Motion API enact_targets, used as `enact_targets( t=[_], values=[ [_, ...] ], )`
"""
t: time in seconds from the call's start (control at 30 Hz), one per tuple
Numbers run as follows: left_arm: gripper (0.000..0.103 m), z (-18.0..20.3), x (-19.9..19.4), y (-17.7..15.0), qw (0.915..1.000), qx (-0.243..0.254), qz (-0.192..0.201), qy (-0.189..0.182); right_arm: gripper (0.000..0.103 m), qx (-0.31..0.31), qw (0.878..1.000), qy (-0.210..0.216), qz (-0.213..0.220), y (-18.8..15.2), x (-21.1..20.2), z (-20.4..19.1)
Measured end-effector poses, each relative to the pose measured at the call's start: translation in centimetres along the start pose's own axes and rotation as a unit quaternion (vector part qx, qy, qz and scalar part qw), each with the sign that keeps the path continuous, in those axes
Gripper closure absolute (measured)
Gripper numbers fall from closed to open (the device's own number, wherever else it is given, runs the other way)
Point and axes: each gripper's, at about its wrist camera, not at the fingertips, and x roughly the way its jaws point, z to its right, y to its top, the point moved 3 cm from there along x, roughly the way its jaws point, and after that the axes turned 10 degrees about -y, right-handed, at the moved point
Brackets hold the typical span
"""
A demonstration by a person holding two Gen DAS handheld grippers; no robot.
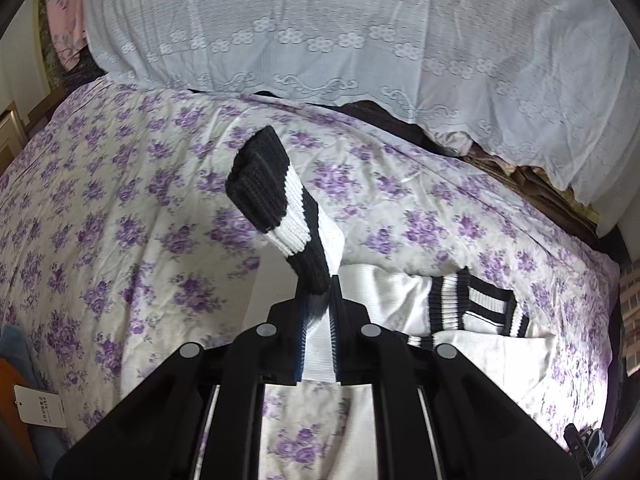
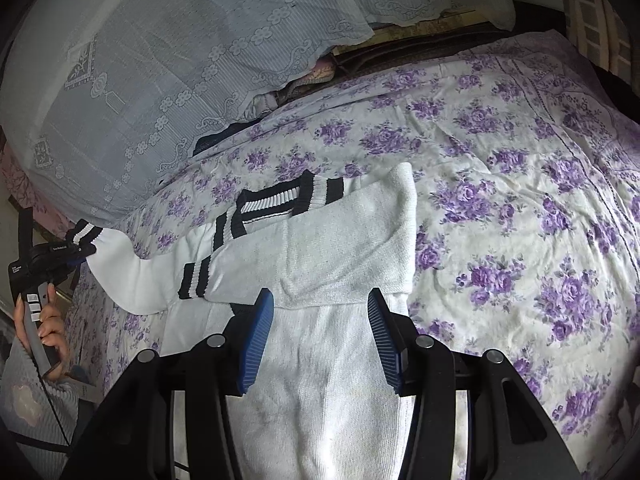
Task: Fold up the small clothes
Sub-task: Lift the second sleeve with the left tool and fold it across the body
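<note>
The white knit sweater (image 2: pixel 320 240) with black-and-white striped ribbing lies on the floral bedspread (image 2: pixel 520 200), its body running straight out from under the right gripper (image 2: pixel 320 344); one sleeve (image 2: pixel 304 248) is already laid across the chest, just ahead of that gripper's blue pads (image 2: pixel 256 344). The right gripper's jaws stand about half apart over the white body, and nothing is visibly pinched between them; whether the tips press on the cloth cannot be told.

The left gripper (image 1: pixel 320 312) is clamped tight on the other sleeve (image 2: pixel 132 272), the white fabric caught between its jaws and the striped cuff (image 1: pixel 276 204) sticking up beyond the fingertips; in the right wrist view this sleeve stretches away to the far left of the right gripper, lifted off the bed, with a hand (image 2: pixel 44 332) on the left gripper's handle.

The step in hand looks like the second sleeve fold; the next move, as I judge it, calls for carrying the cuff across toward the chest, laying it over or beside the first sleeve, and letting go only once it rests flat; the right gripper would do well to steady the body so the sweater does not drag or bunch; the hem still has to be folded up after that.
</note>
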Motion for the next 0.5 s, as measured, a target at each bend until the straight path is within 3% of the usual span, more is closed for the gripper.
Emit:
enact_targets(
  t=[0.5],
  values=[
    [0.094, 11.8, 3.1, -2.2, 0.9956, 0.073, -0.038, -0.044, 0.054, 0.057, 0.998, -0.003, -0.005, -0.8, 0.1, 5.4]
  ],
)
